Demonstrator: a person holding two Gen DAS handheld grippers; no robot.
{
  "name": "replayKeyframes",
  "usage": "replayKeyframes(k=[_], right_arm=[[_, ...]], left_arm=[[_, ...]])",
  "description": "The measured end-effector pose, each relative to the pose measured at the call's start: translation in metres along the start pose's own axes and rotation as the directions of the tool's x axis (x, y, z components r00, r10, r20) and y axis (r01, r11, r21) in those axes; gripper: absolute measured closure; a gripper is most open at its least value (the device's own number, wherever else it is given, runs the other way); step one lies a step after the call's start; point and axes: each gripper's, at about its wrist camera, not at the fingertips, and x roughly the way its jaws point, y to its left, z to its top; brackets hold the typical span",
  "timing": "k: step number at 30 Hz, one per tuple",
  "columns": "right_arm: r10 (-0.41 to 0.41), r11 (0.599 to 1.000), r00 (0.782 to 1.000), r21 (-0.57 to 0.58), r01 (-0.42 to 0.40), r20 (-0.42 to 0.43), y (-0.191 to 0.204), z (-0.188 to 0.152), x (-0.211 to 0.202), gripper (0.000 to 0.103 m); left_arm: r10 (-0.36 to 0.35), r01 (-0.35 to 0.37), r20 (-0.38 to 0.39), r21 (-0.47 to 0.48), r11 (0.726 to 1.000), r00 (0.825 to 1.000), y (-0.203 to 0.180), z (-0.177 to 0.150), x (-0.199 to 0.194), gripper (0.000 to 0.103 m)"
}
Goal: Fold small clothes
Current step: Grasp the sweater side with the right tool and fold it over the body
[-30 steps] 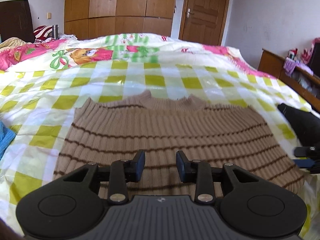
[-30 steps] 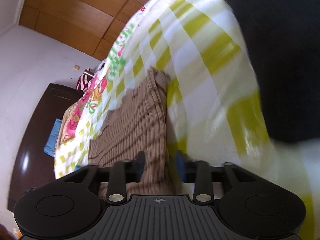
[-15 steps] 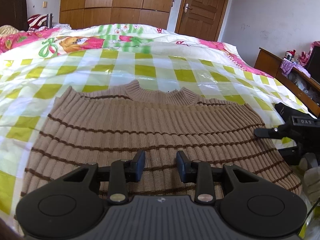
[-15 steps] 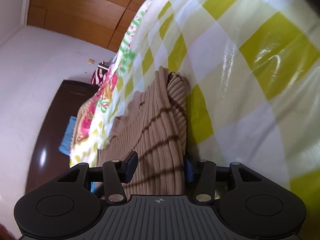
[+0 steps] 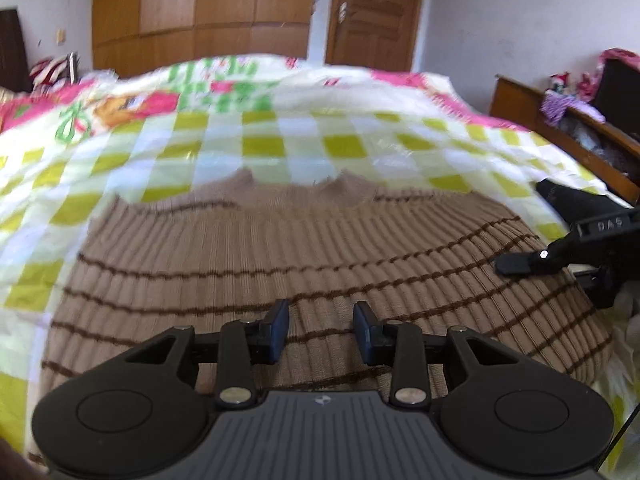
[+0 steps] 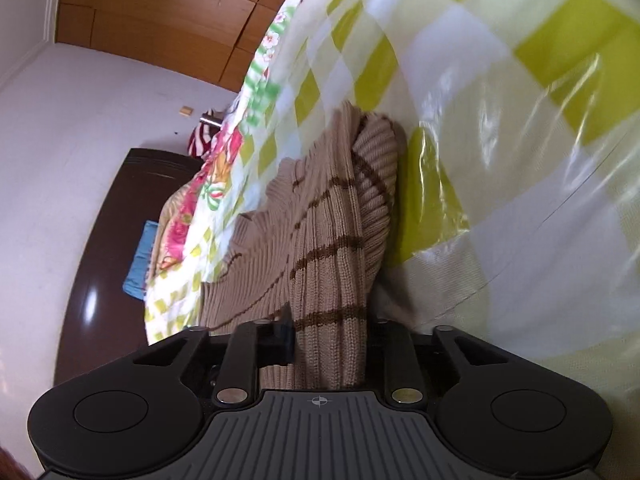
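Observation:
A tan ribbed sweater (image 5: pixel 280 256) with thin brown stripes lies flat on the checked bedspread (image 5: pixel 260 144), collar at the far side. My left gripper (image 5: pixel 320 330) is open and empty, low over the sweater's near hem. My right gripper (image 6: pixel 328 336) is rolled on its side at the sweater's right edge (image 6: pixel 332 240); the knit fills the gap between its fingers, and its right finger is hidden by the cloth. It also shows at the right in the left wrist view (image 5: pixel 560 256).
A black garment (image 5: pixel 568 200) lies on the bed past the right gripper. A wooden shelf (image 5: pixel 568 128) with clutter runs along the bed's right side. Wardrobe (image 5: pixel 200 8) and door (image 5: pixel 372 12) stand behind. A dark headboard (image 6: pixel 108 248) is at left.
My right gripper has slid onto the sweater's right edge, so the knit now sits between its fingers. My left gripper has drawn back a little and stays open.

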Motion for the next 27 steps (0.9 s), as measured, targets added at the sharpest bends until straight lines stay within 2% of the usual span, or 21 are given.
replayKeyframes(k=[2,4,7,9,11,14,18,21,27], right_arm=[[0.002,1.0,1.0,0.029,-0.003,0.03,0.001,-0.002,-0.017,0.086],[-0.03,0.999,0.997,0.044,0.027,0.067,0.005,-0.007,-0.029,0.086],[-0.08,0.996,0.994,0.043,0.076,0.081,0.02,-0.011,-0.036,0.087],[-0.159,0.986,0.983,-0.031,0.162,0.091,0.043,-0.012,-0.036,0.087],[-0.207,0.971,0.972,-0.099,0.218,0.11,0.069,-0.014,-0.037,0.087],[-0.261,0.947,0.957,-0.158,0.279,0.124,0.108,-0.014,-0.033,0.086],[-0.332,0.879,0.933,-0.313,0.36,0.141,0.172,-0.023,-0.003,0.086],[-0.362,0.84,0.923,-0.386,0.383,0.128,0.209,-0.031,0.032,0.086],[-0.446,0.773,0.891,-0.466,0.431,0.085,0.237,-0.049,0.111,0.085]], left_arm=[[0.013,-0.015,0.035,0.051,0.999,0.999,-0.003,-0.003,-0.004,0.055],[0.024,-0.022,-0.018,0.111,0.994,1.0,-0.005,-0.014,0.007,0.055],[0.017,-0.017,0.003,0.118,0.993,1.0,-0.004,-0.023,0.004,0.055],[0.023,-0.028,0.053,0.092,0.995,0.998,0.001,-0.019,-0.01,0.055],[0.065,-0.067,0.04,0.064,0.996,0.997,0.013,-0.021,-0.01,0.055],[0.013,-0.011,0.029,-0.081,0.997,0.999,0.035,-0.036,-0.009,0.055],[-0.008,0.009,0.027,-0.055,0.998,1.0,0.037,-0.037,-0.011,0.053],[-0.051,0.054,0.03,-0.105,0.993,0.998,0.049,-0.037,-0.011,0.052],[-0.126,0.131,0.037,-0.191,0.973,0.991,0.067,-0.038,-0.011,0.052]])
